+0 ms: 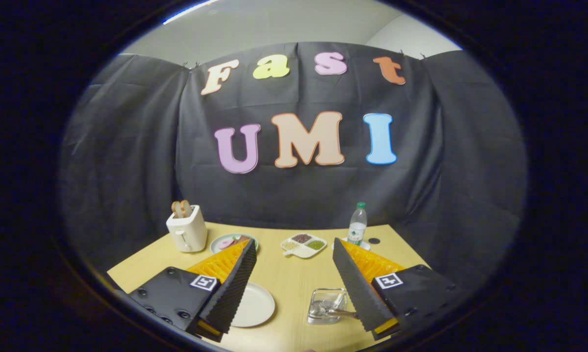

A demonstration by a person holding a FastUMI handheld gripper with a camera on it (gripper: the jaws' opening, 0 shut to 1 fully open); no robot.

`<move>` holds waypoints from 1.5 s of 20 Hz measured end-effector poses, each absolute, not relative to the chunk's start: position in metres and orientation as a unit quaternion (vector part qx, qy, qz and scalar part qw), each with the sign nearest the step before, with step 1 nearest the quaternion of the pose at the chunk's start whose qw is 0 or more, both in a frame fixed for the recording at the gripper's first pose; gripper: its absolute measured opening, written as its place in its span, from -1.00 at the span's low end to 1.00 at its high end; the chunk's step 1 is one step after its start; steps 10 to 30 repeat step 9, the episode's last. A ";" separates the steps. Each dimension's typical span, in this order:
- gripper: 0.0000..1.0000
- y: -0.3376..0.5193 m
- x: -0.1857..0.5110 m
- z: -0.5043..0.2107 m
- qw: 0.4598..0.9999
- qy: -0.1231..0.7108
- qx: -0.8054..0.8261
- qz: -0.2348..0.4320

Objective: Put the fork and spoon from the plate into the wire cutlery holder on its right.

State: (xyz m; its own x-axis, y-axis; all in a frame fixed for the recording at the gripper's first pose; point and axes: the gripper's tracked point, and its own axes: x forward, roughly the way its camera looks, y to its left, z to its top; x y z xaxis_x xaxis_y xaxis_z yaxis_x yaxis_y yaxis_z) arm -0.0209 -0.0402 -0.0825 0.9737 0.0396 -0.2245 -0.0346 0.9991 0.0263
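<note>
Cutlery (334, 310) already in wire holder (324, 304), thin, stiff, slippery metal; grip mid-handle; plate (256, 305) bare; gripper (294, 254) released, holding nothing.

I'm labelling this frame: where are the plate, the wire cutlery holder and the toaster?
plate (257, 305): gripper view, bare centre.
wire cutlery holder (325, 297): gripper view, near rim.
toaster (189, 230): gripper view, front face.

Gripper (294, 247) fingers spread wide, nothing between them — held above the table (294, 278). Plate (255, 305) near left finger, looks bare. Wire cutlery holder (327, 305) to its right, metal cutlery inside — touching the right finger in view. Toaster (187, 229) far left, bottle (357, 225) far right.
</note>
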 end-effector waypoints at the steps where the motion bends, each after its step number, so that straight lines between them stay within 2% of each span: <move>1: 1.00 -0.038 -0.022 -0.078 0.994 0.105 0.014 0.018; 9: 1.00 -0.037 -0.022 -0.060 0.997 0.081 0.011 0.011; 30: 1.00 -0.037 -0.022 -0.060 0.997 0.081 0.011 0.011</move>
